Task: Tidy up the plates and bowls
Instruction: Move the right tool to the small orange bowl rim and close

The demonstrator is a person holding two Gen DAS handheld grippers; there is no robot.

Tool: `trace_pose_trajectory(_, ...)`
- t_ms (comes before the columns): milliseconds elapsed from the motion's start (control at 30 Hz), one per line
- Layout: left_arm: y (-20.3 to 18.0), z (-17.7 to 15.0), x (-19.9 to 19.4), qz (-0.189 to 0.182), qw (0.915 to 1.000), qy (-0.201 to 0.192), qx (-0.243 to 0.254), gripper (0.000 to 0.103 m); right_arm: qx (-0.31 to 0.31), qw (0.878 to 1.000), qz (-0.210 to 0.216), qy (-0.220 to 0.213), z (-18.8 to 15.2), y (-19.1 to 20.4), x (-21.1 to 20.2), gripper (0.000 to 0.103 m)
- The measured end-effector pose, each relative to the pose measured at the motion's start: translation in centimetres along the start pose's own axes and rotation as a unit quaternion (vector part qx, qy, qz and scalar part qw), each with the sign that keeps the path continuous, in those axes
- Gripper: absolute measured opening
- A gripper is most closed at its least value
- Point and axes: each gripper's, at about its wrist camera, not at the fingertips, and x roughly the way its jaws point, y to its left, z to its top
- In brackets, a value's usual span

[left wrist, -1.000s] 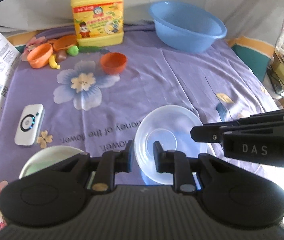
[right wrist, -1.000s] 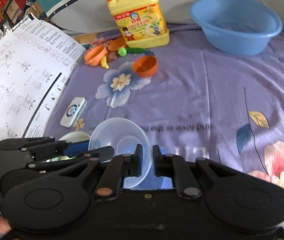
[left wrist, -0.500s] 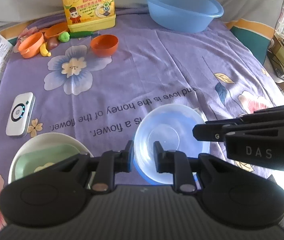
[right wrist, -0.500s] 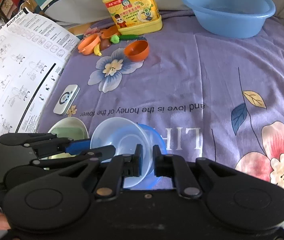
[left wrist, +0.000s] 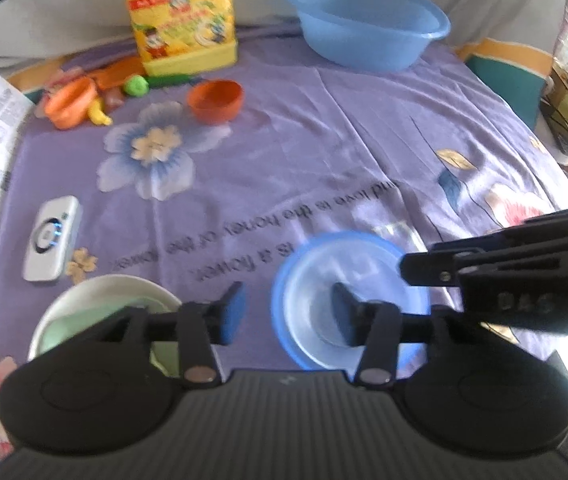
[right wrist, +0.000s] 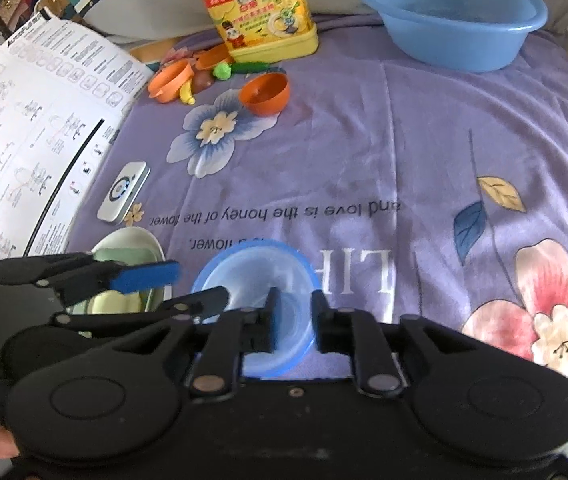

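The clear bowl point(left wrist: 350, 300) now sits nested in a blue bowl point(left wrist: 284, 332) on the purple cloth point(left wrist: 324, 140), directly ahead of both sets of jaws. The left gripper point(left wrist: 288, 312) has its jaws spread wide, one pad outside the rim and the other over the bowl's inside, touching nothing that can be seen. The right gripper point(right wrist: 294, 320) has its jaws narrowly parted astride the near rim; whether the pads grip the rim cannot be told from either view.

To the left of the left jaws stands a white bowl point(left wrist: 84, 292) with a green dish point(left wrist: 96, 320) inside it. Far ahead lie an orange bowl point(left wrist: 216, 100), an orange cup point(left wrist: 70, 102), a blue basin point(left wrist: 368, 32) and a yellow detergent jug point(left wrist: 182, 20).

The step in hand looks like settling and letting go of the nested pair. Done well, the right jaws should open fully before pulling back, straight along the fingers, so that a pad does not drag the light rim and tip the stack. The left jaws should rise clear of the rim rather than sweep sideways toward the white bowl close by.
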Motion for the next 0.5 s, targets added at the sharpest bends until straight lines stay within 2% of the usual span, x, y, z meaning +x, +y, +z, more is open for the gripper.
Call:
trace_pose_trajectory(33,0.3,-0.1,-0.3,0.008,0.9999,-0.008,-0.003,0.071,-0.001,1.0,-0.004,-0.006,0.0,-0.1,-0.2,0.037)
trace_pose_trajectory(67,0.8,-0.2,-0.7,0.015,0.9997,-0.016,-0.007,0.076,-0.001,1.0,-0.01,-0.013,0.0,-0.3,-0.6,0.053)
trace_pose_trajectory(100,1.1,-0.2,-1.0,0.018,0.9996,-0.022,-0.01,0.089,-0.001,1.0,-0.013,-0.022,0.0,-0.5,-1.0,0.077)
trace_pose_trajectory(167,1.9,-0.5,-1.5,0.018,0.9992,-0.033,-0.017,0.098,-0.005,0.999,-0.021,-0.038,-0.1,-0.8,-1.5,0.093)
trace_pose_trajectory(500,3.7,-0.9,-2.4,0.022,0.9979,-0.047,-0.039,0.103,-0.011,0.998,-0.037,-0.047,0.0,-0.9,-1.8,0.1)
